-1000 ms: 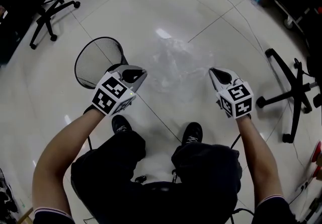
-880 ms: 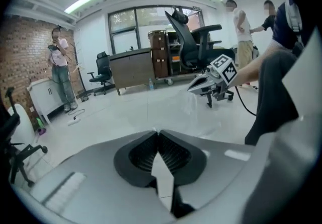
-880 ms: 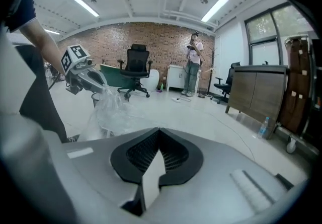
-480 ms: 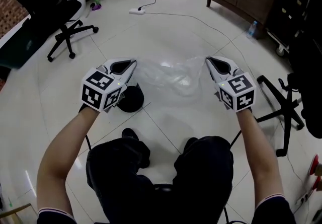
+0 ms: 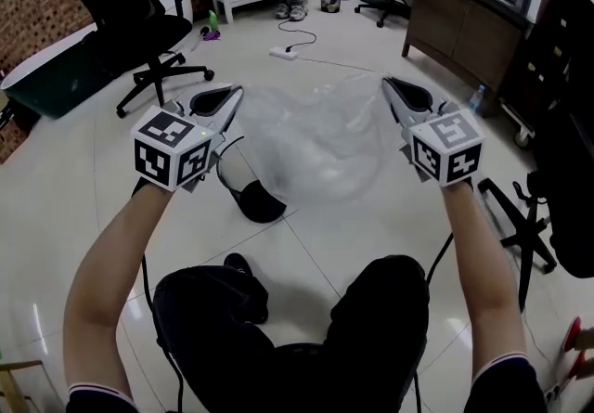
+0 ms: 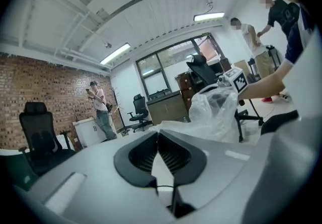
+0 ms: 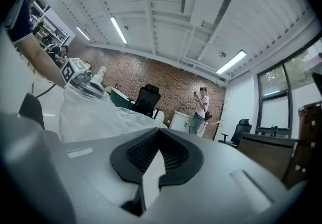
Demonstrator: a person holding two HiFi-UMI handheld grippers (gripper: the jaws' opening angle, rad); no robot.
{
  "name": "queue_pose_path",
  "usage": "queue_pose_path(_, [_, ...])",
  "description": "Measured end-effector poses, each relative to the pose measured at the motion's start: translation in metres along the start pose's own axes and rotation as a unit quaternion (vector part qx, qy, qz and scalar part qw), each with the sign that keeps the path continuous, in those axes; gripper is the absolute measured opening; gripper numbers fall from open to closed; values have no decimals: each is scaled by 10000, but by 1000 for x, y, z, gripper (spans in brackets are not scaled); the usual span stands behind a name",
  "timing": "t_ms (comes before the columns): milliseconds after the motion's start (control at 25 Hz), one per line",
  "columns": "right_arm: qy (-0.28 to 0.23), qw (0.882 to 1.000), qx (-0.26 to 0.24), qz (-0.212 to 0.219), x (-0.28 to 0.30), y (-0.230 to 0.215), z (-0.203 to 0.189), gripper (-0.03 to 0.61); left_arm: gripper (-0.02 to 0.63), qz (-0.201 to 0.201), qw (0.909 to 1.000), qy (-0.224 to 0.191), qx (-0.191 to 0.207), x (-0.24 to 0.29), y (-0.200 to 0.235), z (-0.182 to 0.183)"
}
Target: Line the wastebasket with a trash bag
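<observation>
in the head view we hold the clear trash bag (image 5: 316, 137) spread across mid-frame between the left gripper (image 5: 228, 97) and the right gripper (image 5: 397, 88), with the black wastebasket (image 5: 252, 200) on the floor (image 5: 353, 216) just below the bag's lower left. in the left gripper view our jaws are pressed together on a thin edge of the bag, which billows to the right. in the right gripper view the jaws likewise pinch the film, and the bag spreads to the left.
</observation>
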State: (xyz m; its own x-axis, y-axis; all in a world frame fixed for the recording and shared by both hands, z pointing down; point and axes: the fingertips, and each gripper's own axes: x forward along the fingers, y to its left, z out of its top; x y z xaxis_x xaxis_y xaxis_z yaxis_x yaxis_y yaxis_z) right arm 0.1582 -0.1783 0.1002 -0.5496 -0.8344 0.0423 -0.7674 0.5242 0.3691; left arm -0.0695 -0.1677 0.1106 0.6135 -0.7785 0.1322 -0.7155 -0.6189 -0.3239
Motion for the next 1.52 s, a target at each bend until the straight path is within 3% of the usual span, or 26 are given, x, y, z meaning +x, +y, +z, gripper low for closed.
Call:
queue_pose_path(240, [-342,9991,-162,177,31,22,54,2,11,546,9984,-137,-76,-47,50,18])
queue_pose_path(400, [-501,9981,-114,350,64,41,71,2,11,773,9970,83,-5,-65,76,13])
queue_pose_path(600, [-615,9964,12,581,103,64,71,2,11,887,9958,203,-79,-65,102,-6])
queue_pose_path(960, [-710,9958,-23,580,156,80,94,2,11,995,9948,49,-234,-63,161,-28])
queue_pose_path(1160, [-467,9975,38,525,176,89,77,2,11,780,9965,88,-273,-49,173,-39])
queue_pose_path(1520, [91,9980,46,625,195,113,24,2,11,457,9961,352,-664,-33,173,-102])
